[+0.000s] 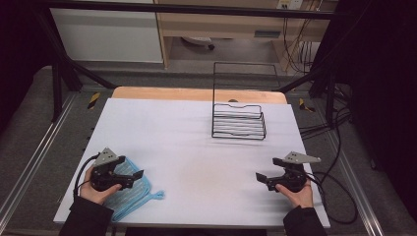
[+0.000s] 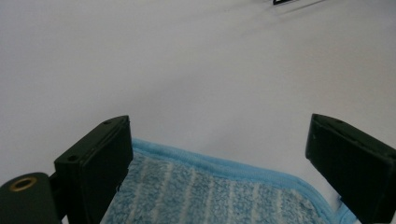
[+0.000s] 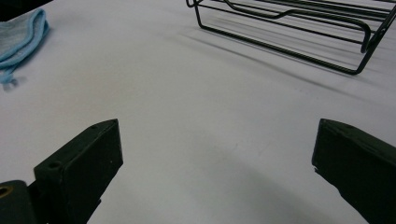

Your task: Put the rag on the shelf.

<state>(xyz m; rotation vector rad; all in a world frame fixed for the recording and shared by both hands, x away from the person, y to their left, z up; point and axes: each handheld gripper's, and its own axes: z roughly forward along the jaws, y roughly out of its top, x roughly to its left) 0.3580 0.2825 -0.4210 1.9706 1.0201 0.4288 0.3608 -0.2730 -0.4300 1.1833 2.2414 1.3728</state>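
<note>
At the near left of the table (image 1: 196,147), the left tool (image 1: 140,173) hangs directly over a blue cloth (image 1: 129,189), its jaws released and spread wide with nothing pressed between the pads. From the left gripper view the cloth (image 2: 210,196) lies below and between the two black jaws, its bound edge running across just beyond them; whether the jaws touch the fabric cannot be told, but they are not clenched on it. The cloth is a light blue terry piece with paler stripes across the pile and a smooth, brighter blue hem; it lies flat but bunched or folded into layers at its near right corner, where a small loop or tag pokes out. Its left portion is hidden under the hand and tool. Moving right, the middle of the table is bare white surface. At the far centre-right stands a black wire rack (image 1: 239,123), upright back frame and low basket-like tray, well apart from the cloth and holding nothing. At the near right, the right tool (image 1: 259,177) is likewise released, jaws wide over bare surface, pointing leftward; its own view takes in the rack (image 3: 299,32) ahead and a corner of the cloth (image 3: 21,37) far off. Judgement: the work appears at its very start. No grip has been taken, the cloth is undisturbed in its resting place, and the grasp and all handling that follow remain to be done.
</note>
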